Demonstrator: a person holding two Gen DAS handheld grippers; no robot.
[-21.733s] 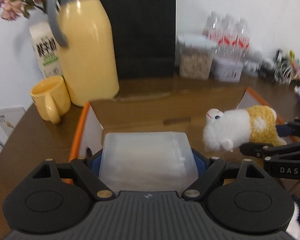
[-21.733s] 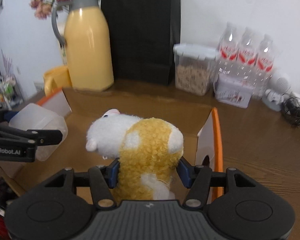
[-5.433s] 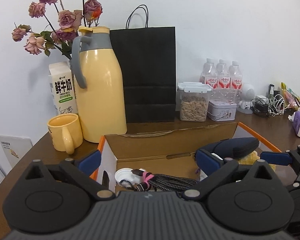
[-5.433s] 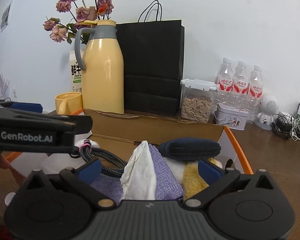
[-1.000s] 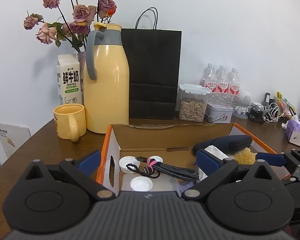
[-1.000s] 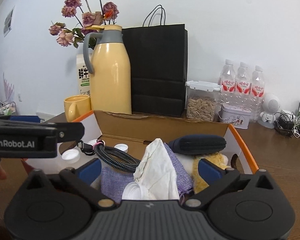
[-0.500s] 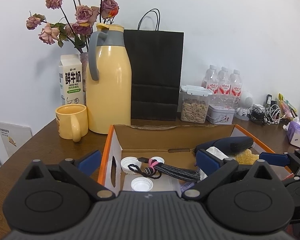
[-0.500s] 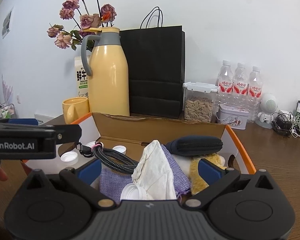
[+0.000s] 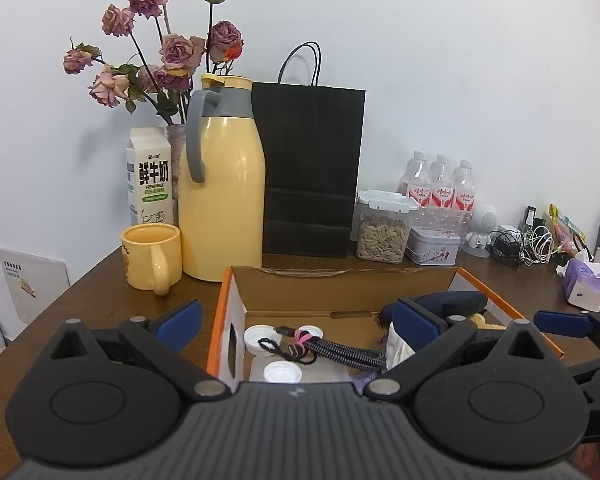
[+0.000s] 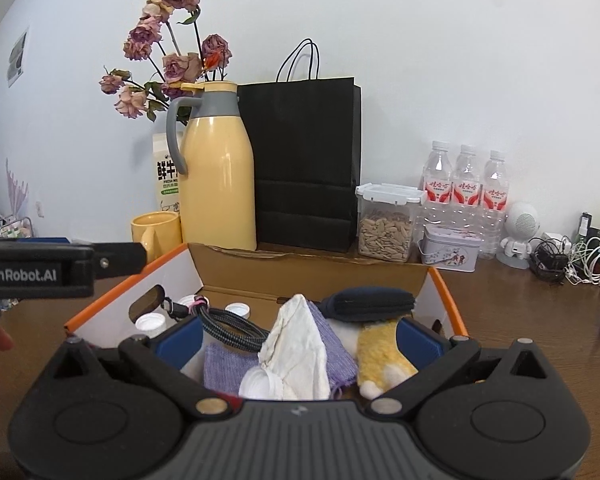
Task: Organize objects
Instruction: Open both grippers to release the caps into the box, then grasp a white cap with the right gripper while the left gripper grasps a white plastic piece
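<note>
Against a plain white wall, on a dark wooden table (image 9: pixel 100 280): dried roses (image 9: pixel 168 52), milk carton (image 9: pixel 148 176), yellow thermos jug (image 9: pixel 222 184) with grey handle, yellow mug (image 9: pixel 152 256) just in front of the carton, black paper bag (image 9: pixel 312 168) beside the jug. Further right: clear lidded container of seeds (image 9: pixel 384 226), small tin (image 9: pixel 432 244), three water bottles (image 9: pixel 440 184) behind both, then a tangle of chargers and cables (image 9: pixel 532 244) and a purple tissue pack (image 9: pixel 586 286).

Nearer the cameras stood an open cardboard box (image 9: pixel 340 286) with orange-edged white side panels. Contents, seen best from the right wrist view:
- white bottle caps (image 10: pixel 236 310) on the box floor at the left side
- braided black cable (image 10: pixel 232 326) with pink tie, lying over the caps
- purple cloth (image 10: pixel 224 364), with a crumpled white tissue (image 10: pixel 300 344) resting on it
- yellow-and-white plush toy (image 10: pixel 380 350) at the right side, a dark blue pouch (image 10: pixel 368 300) lying across its top

Left gripper (image 9: pixel 296 322) was held over the box's near left corner — blue-padded fingers spread wide, one outside the orange wall, nothing between them. Right gripper (image 10: pixel 298 338) hung over the near edge of the box, jaws likewise wide apart, straddling cloth, tissue and plush without gripping any.
</note>
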